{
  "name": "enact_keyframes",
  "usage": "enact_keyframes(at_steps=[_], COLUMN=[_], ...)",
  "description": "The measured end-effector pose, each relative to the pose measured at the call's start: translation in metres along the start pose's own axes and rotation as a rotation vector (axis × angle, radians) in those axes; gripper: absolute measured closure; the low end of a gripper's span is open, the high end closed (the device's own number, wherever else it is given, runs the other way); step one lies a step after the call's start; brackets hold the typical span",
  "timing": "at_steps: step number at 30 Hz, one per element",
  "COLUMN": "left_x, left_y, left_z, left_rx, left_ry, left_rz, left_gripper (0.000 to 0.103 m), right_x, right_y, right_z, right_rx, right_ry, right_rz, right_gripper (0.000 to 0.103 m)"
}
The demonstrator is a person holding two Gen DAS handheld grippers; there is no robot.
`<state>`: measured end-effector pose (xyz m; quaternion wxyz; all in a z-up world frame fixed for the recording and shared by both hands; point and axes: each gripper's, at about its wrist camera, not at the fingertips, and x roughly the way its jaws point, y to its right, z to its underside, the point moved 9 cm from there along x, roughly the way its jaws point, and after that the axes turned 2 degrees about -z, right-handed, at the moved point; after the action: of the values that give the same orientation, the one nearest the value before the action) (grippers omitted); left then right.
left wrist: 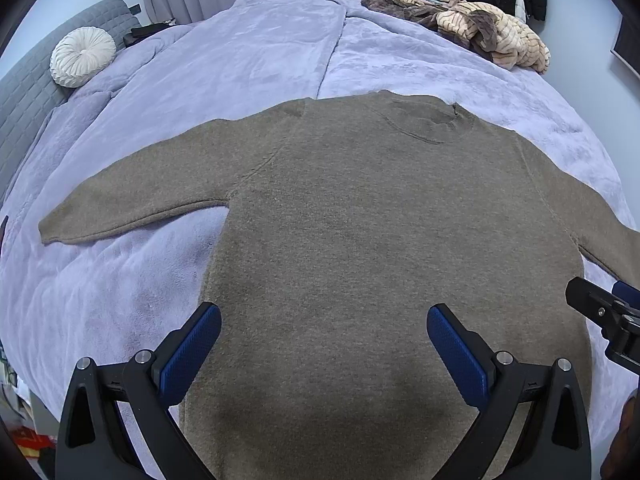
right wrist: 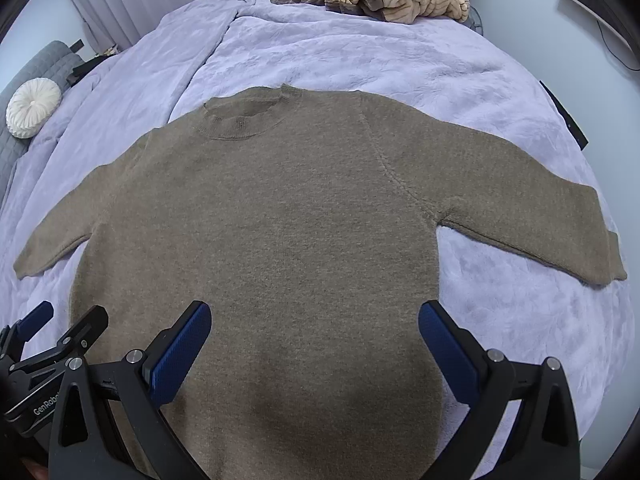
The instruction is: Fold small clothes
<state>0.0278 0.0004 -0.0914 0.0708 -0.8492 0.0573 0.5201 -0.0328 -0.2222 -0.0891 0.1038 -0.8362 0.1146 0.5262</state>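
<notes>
A brown knit sweater lies flat on the lilac blanket, collar far from me, both sleeves spread out to the sides. My left gripper hovers open above its lower body, blue pads wide apart, nothing between them. The right gripper is likewise open over the sweater, near the hem. In the left wrist view the right gripper shows at the right edge; in the right wrist view the left gripper shows at the lower left. The hem is hidden under the grippers.
The lilac blanket covers the whole bed. A heap of beige and brown striped clothes lies at the far right corner. A round white cushion rests against the grey headboard at far left. Curtains hang behind.
</notes>
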Motion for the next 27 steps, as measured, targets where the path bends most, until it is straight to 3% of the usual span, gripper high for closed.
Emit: enact_keyframes(at_steps=[27], left_x=[0.0042], left_y=[-0.0049], left_z=[-0.0016], left_rx=[-0.003], left_ry=[-0.011], left_rz=[0.007], left_gripper=[0.000], right_x=[0.0090], right_y=[-0.0046], right_z=[-0.0010], right_rx=[0.002], right_ry=[-0.031], right_rz=[0.006], right_gripper=[0.000])
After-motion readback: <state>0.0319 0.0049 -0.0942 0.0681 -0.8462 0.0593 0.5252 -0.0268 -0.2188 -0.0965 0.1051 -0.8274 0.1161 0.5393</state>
